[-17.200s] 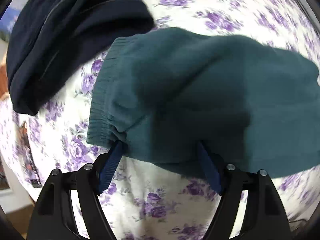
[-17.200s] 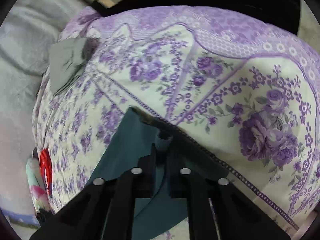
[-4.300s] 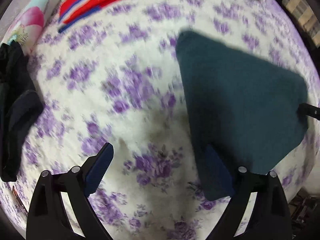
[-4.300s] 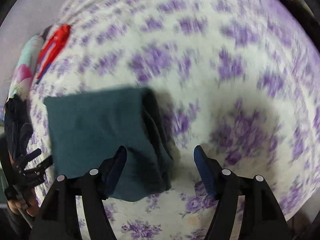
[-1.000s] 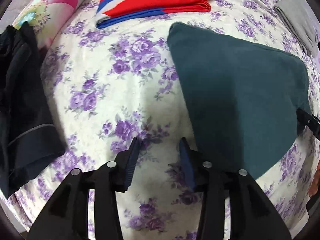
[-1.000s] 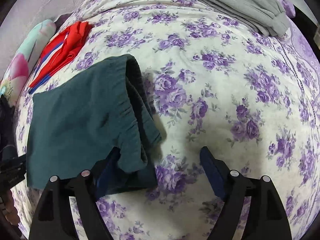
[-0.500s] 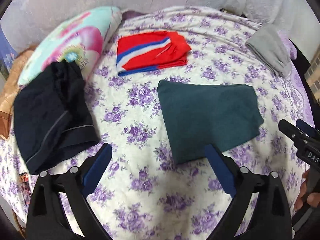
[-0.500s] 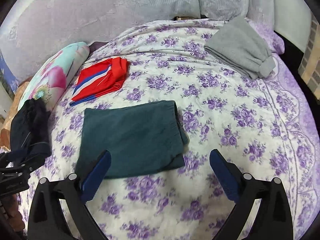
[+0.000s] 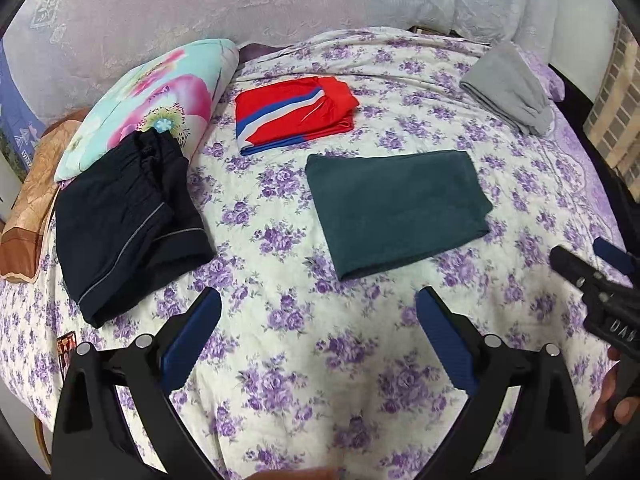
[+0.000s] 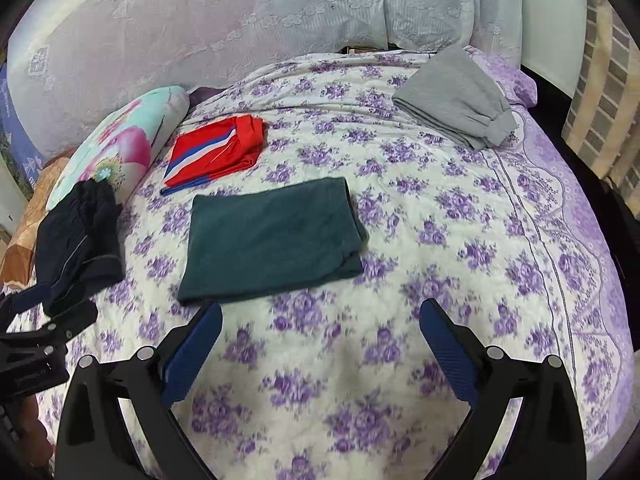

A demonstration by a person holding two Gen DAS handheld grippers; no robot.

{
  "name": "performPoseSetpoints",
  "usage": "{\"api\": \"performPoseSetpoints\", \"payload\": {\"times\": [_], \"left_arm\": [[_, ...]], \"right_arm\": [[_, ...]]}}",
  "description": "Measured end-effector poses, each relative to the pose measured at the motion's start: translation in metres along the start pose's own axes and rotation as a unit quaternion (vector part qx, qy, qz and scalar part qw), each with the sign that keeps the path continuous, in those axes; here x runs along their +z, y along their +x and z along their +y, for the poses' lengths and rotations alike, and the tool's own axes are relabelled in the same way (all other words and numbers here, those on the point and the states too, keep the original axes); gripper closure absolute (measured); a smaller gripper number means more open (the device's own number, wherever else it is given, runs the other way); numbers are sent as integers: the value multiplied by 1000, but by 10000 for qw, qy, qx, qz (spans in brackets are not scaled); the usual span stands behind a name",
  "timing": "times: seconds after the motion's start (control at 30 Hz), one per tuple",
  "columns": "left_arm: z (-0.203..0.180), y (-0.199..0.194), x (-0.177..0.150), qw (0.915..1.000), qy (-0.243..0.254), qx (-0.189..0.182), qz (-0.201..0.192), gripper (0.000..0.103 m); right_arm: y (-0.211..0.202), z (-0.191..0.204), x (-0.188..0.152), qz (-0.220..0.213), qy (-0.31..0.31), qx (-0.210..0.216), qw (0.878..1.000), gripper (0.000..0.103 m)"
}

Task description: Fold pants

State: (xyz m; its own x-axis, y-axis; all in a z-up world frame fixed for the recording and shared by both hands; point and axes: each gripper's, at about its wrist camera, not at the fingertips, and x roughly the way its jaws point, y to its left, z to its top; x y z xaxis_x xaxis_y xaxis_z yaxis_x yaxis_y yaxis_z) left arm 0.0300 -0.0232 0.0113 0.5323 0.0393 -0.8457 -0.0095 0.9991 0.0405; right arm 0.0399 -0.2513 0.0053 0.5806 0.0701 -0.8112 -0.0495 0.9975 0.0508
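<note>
The dark teal pants (image 9: 396,210) lie folded into a flat rectangle in the middle of the bed; they also show in the right wrist view (image 10: 272,240). My left gripper (image 9: 318,300) is open and empty, held above the bed in front of the pants. My right gripper (image 10: 320,314) is open and empty, also above the bed near the front of the pants. The right gripper also shows at the right edge of the left wrist view (image 9: 592,268).
Folded red-and-blue shorts (image 9: 294,114), folded grey pants (image 9: 508,88), a dark navy garment (image 9: 124,220) and a floral pillow (image 9: 152,96) lie on the purple-flowered bedspread (image 9: 304,344). A pale headboard (image 10: 240,20) is behind. The bed edge falls off at right.
Both grippers have pulled back and up from the teal pants, so the whole bed shows. Since a second ago the left gripper opened wide. The pants lie still.
</note>
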Motion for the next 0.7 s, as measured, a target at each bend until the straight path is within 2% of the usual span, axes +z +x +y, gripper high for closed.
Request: {"api": "performPoseSetpoints", "payload": {"times": [0.33, 0.7], "left_arm": [[0, -28, -17, 9998, -95, -36, -172, 6], [2, -41, -28, 9997, -75, -41, -247, 5]], "right_arm": [[-20, 3, -20, 35, 32, 43, 10000, 4], [-31, 11, -24, -32, -2, 71, 10000, 4]]}}
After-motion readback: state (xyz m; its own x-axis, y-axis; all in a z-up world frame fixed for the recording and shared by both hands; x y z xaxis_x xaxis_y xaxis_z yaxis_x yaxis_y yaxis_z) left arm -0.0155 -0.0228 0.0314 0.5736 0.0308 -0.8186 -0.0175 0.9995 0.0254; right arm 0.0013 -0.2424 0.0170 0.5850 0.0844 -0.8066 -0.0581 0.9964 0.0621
